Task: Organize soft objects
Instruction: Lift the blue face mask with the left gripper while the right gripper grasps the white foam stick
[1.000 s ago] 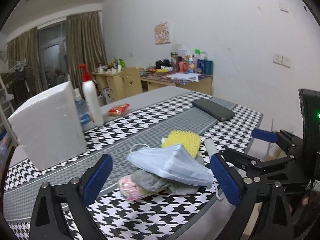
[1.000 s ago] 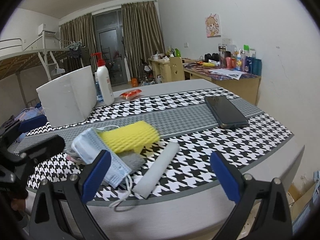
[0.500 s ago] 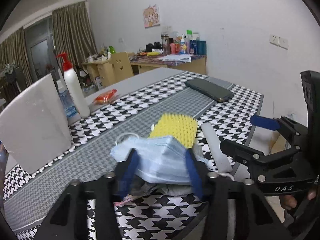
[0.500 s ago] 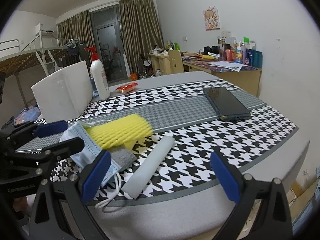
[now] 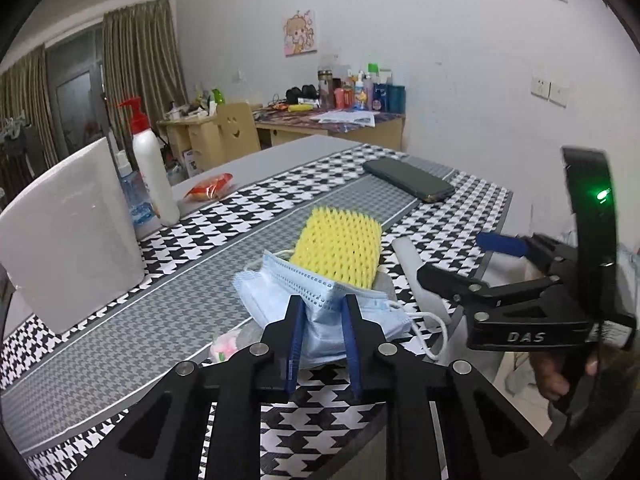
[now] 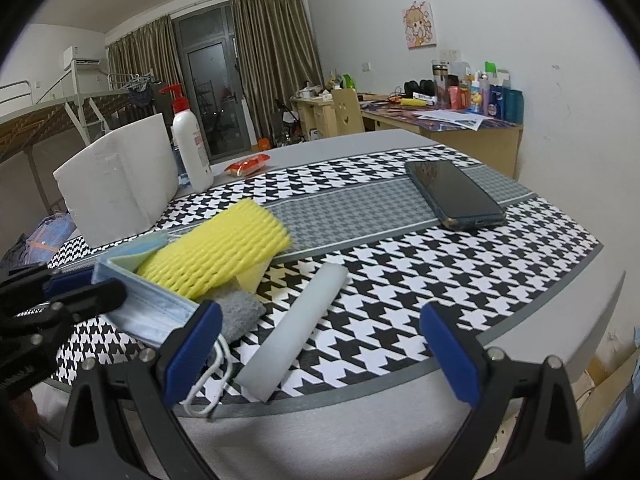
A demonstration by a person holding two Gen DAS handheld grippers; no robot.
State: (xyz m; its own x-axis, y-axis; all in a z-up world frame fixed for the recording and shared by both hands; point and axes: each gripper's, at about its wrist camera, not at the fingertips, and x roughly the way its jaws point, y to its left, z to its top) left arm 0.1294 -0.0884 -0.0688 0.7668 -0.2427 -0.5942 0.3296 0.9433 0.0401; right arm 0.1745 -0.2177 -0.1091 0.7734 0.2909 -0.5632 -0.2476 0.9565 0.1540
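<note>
Left gripper (image 5: 322, 322) pinches one blue face mask (image 5: 280, 292) at the table's (image 6: 520, 344) near edge; right gripper (image 6: 320, 344) wide, holding nothing. Pile: one yellow foam net (image 6: 216, 256), one grey cloth (image 6: 240, 312), one white foam roll (image 6: 296, 328) beside. Farther back: one phone (image 6: 452, 194), one white block (image 6: 120, 184), one pump bottle (image 6: 192, 148).

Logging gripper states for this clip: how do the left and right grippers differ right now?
The left gripper is shut on the blue mask, its pads pinching a fold; the right gripper is open and holds nothing. The left sits over the pile by the yellow sponge; the right hangs at the table's near edge, framing the white foam roll without touching it. Both have black frames with blue pads.
</note>
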